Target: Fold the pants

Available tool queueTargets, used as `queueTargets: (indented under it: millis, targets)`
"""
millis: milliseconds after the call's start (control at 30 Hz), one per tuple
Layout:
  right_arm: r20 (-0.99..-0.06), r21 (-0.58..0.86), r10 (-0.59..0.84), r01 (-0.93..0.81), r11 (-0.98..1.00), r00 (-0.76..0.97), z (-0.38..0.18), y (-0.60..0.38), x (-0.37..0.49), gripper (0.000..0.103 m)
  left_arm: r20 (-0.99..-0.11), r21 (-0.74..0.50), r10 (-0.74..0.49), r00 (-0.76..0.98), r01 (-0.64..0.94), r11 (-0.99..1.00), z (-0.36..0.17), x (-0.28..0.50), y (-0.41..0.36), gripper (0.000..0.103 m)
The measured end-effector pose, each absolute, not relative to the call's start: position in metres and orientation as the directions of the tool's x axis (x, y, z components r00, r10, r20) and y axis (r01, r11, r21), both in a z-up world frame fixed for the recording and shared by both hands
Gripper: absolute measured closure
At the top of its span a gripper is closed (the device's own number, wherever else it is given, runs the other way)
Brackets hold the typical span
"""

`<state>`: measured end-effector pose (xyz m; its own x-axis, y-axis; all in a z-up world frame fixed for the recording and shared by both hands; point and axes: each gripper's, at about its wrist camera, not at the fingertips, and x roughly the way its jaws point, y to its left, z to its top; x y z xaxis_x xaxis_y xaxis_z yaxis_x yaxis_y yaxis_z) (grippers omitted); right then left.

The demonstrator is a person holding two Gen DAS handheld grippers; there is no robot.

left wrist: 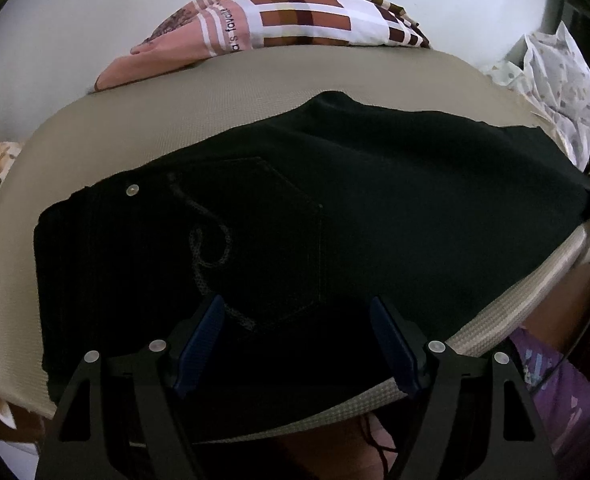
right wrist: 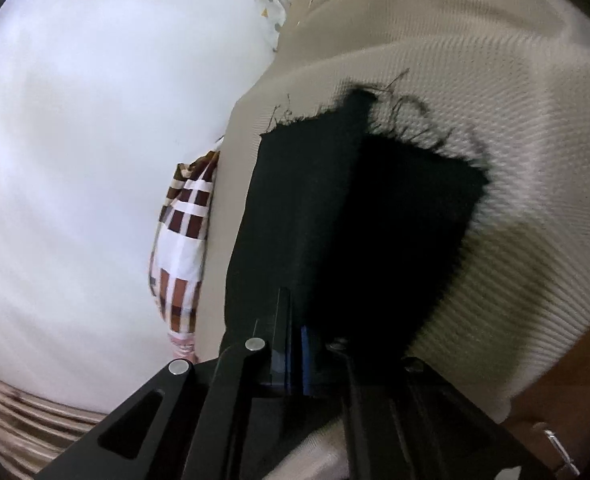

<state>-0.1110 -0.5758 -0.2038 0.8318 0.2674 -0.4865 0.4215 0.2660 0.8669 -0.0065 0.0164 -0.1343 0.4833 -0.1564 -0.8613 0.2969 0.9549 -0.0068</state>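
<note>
Pants (left wrist: 335,200) lie flat on the beige bed (left wrist: 215,96), long axis running left to right, waistband at the left. The left gripper (left wrist: 295,344) hovers open over the near edge; the right gripper (right wrist: 295,360), closed, probably pinches the frayed hem.

We hold left gripper (left wrist: 297,340) pitched steeply down, jaws spread wide, nothing between them | right gripper (right wrist: 293,356) tilted gently down, jaws clamped on pants (right wrist: 335,220).
</note>
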Motion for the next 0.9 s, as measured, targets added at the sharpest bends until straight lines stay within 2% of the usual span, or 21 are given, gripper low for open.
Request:
queueTargets:
  millis: [133,300,367,467,567,667,800,900]
  targets:
    - [-0.526,0.843,0.268,0.454,0.289,0.807,-0.21,-0.569,-0.12,0.1,-0.856,-0.011,-0.152,0.495,0.277,0.961,-0.134,-0.006,0.026,0.027]
    - [-0.445,0.895,0.313,0.404,0.188,0.839,-0.225,-0.575,-0.12,0.098,-0.843,-0.052,-0.149,0.517,0.196,0.979,-0.123,-0.016,0.053,0.027]
    - [-0.436,0.9,0.313,0.405,0.16,0.844,-0.228,-0.578,-0.122,0.099,-0.837,-0.105,-0.151,0.525,0.117,0.988,-0.116,-0.026,0.076,0.028]
    - [-0.427,0.904,0.317,0.399,0.151,0.847,-0.231,-0.579,-0.126,0.1,-0.82,-0.252,-0.196,0.538,-0.033,0.967,-0.106,-0.044,0.126,0.027]
    - [-0.438,0.899,0.31,0.404,0.171,0.844,-0.228,-0.576,-0.126,0.101,-0.828,-0.31,-0.158,0.538,-0.203,0.929,-0.106,-0.06,0.178,0.028]
    - [-0.432,0.902,0.31,0.405,0.152,0.847,-0.23,-0.576,-0.126,0.101,-0.808,-0.388,-0.179,0.562,-0.28,0.878,-0.107,-0.074,0.216,0.028]
    - [-0.442,0.897,0.304,0.411,0.163,0.844,-0.229,-0.574,-0.121,0.102,-0.803,-0.446,-0.253,0.539,-0.263,0.855,-0.114,-0.07,0.218,0.028]
    - [-0.442,0.897,0.301,0.412,0.161,0.845,-0.23,-0.574,-0.12,0.102,-0.83,-0.403,-0.241,0.503,-0.243,0.883,-0.123,-0.057,0.204,0.028]
